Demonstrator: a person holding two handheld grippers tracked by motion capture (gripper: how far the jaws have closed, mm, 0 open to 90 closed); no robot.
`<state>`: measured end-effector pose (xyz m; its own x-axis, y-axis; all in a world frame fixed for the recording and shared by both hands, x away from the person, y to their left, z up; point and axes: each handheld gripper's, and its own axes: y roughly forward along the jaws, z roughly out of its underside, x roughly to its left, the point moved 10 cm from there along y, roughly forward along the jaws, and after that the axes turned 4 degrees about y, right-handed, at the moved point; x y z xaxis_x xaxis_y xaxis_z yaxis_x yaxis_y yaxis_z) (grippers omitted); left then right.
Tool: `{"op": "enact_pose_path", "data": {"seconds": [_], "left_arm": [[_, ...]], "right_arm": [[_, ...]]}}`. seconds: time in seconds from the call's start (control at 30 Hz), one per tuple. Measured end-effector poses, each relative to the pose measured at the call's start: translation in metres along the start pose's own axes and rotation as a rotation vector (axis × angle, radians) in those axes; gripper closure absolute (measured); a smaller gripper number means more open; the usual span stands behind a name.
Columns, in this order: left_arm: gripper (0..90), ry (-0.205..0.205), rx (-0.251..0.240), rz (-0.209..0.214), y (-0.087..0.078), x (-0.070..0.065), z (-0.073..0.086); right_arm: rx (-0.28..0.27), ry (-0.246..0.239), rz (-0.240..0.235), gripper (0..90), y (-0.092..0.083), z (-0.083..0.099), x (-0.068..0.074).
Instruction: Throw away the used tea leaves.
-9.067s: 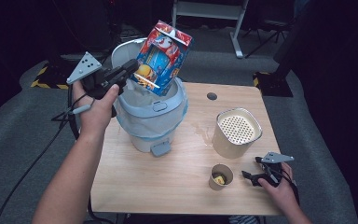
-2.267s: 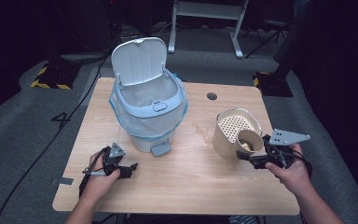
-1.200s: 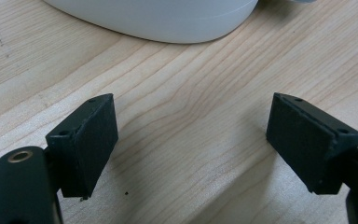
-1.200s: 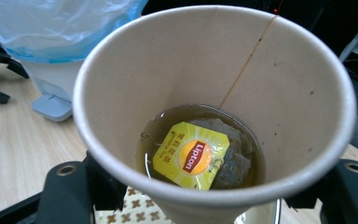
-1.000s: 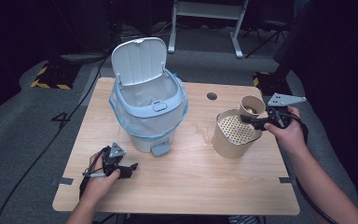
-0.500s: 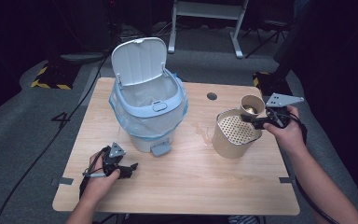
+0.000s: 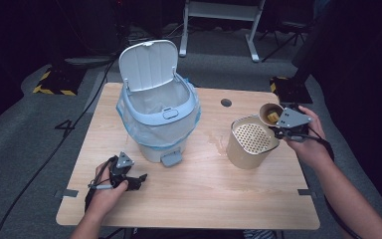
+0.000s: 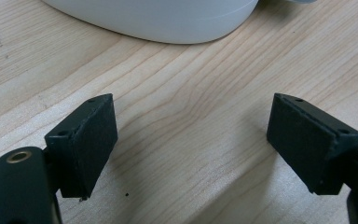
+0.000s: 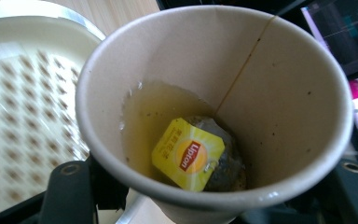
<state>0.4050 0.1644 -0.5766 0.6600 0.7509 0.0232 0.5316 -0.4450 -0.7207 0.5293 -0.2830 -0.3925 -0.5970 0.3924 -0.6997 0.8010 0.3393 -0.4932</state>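
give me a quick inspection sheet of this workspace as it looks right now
surface: wooden table, a small wet patch beside the strainer pot.
job's things: paper cup with leftover tea and a Lipton tea bag, tilted next to the perforated top of the beige strainer pot.
clutter: pale blue pedal bin, lid up, bag-lined.
grippers: right claw shut on the paper cup; left claw open, low over bare wood by the bin's base.
cables: black cable from the left claw running off the table's near edge.
surroundings: grey floor, yellow-black hazard tape, white stand legs behind.
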Motion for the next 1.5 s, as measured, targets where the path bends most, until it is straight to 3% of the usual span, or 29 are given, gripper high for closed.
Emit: {"op": "enact_pose_path", "data": {"seconds": [0.2,0.37,0.4,0.43,0.5,0.6,0.8,1.03,1.2,1.5], "left_arm": [[16.4,0.003,0.000,-0.002,0.000,0.000,0.000],[16.4,0.001,0.000,-0.001,0.000,0.000,0.000],[16.3,0.001,0.000,-0.001,0.000,0.000,0.000],[16.4,0.001,0.000,-0.001,0.000,0.000,0.000],[16.4,0.002,0.000,-0.001,0.000,0.000,0.000],[16.4,0.001,0.000,-0.001,0.000,0.000,0.000],[16.4,0.001,0.000,-0.001,0.000,0.000,0.000],[16.3,0.002,0.000,-0.001,0.000,0.000,0.000],[16.3,0.002,0.000,-0.001,0.000,0.000,0.000],[16.3,0.003,0.000,-0.002,0.000,0.000,0.000]], "right_arm": [[0.138,-0.322,0.140,33.1,0.000,0.005,-0.004],[0.222,-0.547,0.222,33.2,0.002,0.004,0.000],[0.253,-0.636,0.273,33.3,0.001,0.003,-0.002],[0.253,-0.636,0.273,33.3,0.001,0.003,-0.002],[0.274,-0.745,0.347,33.2,-0.003,-0.003,-0.005],[0.287,-0.861,0.428,33.2,-0.008,-0.012,-0.005],[0.317,-1.056,0.534,33.5,-0.014,-0.027,-0.004],[0.323,-1.144,0.632,33.6,-0.026,-0.042,-0.008],[0.344,-1.199,0.651,33.8,-0.029,-0.047,-0.013],[0.363,-1.234,0.675,34.8,-0.032,-0.052,-0.013]]}}
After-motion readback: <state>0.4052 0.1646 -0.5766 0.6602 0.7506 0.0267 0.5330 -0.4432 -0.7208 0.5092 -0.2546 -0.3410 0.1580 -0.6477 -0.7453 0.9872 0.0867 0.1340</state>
